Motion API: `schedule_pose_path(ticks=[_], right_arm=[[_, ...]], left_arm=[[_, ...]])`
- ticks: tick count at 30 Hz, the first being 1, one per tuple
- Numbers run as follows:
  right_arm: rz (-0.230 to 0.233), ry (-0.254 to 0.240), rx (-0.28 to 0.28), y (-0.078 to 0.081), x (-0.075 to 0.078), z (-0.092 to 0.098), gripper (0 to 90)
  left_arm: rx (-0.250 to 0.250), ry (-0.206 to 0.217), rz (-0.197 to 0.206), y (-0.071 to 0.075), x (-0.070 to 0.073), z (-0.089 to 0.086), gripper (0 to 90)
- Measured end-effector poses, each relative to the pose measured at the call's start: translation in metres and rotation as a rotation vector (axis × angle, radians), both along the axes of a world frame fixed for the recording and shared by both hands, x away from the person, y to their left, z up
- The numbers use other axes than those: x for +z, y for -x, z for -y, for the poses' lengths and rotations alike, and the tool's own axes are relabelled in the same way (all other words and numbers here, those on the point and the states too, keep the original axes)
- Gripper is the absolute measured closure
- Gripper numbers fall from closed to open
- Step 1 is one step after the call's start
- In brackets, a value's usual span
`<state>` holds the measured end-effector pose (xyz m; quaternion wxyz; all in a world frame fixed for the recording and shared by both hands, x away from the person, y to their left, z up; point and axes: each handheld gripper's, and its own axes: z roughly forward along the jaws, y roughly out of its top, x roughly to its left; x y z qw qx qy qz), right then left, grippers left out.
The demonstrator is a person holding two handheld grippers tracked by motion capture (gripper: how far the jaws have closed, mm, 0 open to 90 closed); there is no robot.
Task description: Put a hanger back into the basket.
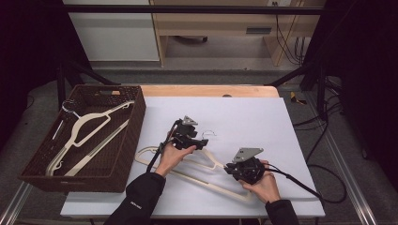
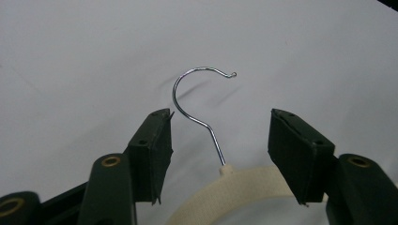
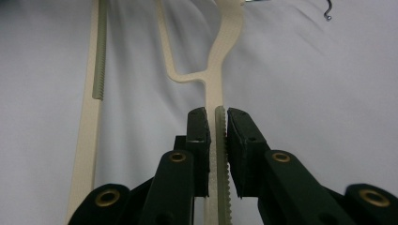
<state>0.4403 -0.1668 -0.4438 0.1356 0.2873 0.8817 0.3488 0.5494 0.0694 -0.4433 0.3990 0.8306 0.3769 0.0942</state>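
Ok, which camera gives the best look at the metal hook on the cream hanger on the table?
The left gripper view: the metal hook stands large and sharp between the left gripper's open jaws. The high view shows it as a tiny curl; the right gripper view catches just its tip at the top edge.

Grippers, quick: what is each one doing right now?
Left gripper: open, jaws either side of the cream hanger's neck below its metal hook, not pressing.
Right gripper: shut on the hanger's shoulder arm.

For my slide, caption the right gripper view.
Right gripper clamps the cream hanger's ridged arm over the white table.
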Motion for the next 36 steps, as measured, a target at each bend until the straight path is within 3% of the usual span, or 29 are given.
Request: schedule_pose_path(ticks=[4, 11, 17, 21, 36], right_arm=[[0.002, -0.004, 0.009, 0.0, 0.0, 0.0, 79.7], [0.009, -0.001, 0.012, 0.0, 0.001, 0.0, 79.7], [0.008, 0.001, 0.012, 0.001, 0.001, 0.0, 79.7], [0.006, 0.004, 0.01, 0.001, 0.0, 0.0, 79.6], [-0.003, -0.013, 0.025, 0.004, 0.0, -0.001, 79.5]], left_arm=[[-0.005, -0.028, -0.018, -0.004, -0.006, 0.003, 46.1], [-0.007, -0.043, -0.052, -0.008, -0.016, 0.008, 56.7], [-0.001, -0.046, -0.087, -0.009, -0.019, 0.01, 70.9], [0.01, -0.025, -0.103, -0.008, -0.017, 0.01, 81.5], [0.037, -0.022, -0.062, 0.003, -0.003, 0.008, 87.3]])
